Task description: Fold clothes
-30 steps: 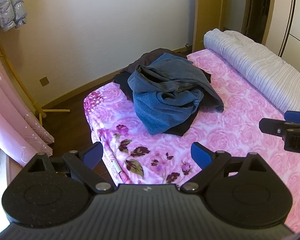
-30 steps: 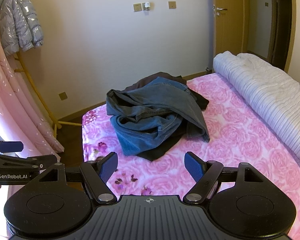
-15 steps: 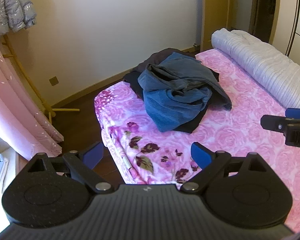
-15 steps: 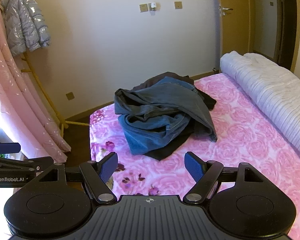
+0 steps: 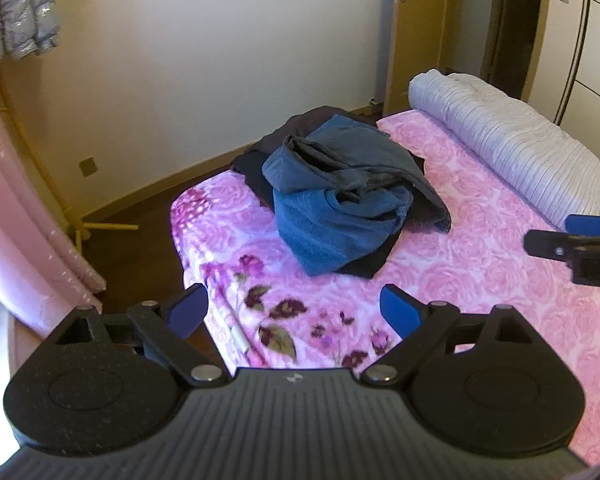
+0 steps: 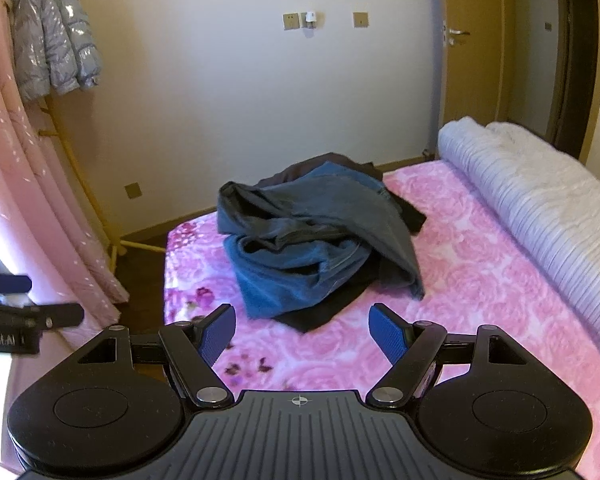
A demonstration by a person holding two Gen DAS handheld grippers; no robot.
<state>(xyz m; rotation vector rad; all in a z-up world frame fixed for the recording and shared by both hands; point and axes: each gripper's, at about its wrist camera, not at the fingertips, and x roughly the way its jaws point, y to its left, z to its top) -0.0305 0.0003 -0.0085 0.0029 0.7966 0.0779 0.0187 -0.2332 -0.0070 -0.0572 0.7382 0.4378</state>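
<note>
Both tools, the left tool (image 5: 294,312) and the right tool (image 6: 302,330), hang with their blue pads spread wide apart and nothing between them, as a second ago. The heap of clothes (image 5: 348,200), blue jeans over dark garments, lies at the centre of both frames on the pink floral bed (image 5: 480,240), having slid right in both views since then. The grey rolled quilt (image 6: 540,196) stays at right.

Blue jeans (image 5: 340,204) over a dark garment (image 5: 364,266) on a pink rose-patterned bedspread (image 5: 480,280), beside a pale striped quilt (image 5: 512,148).
</note>
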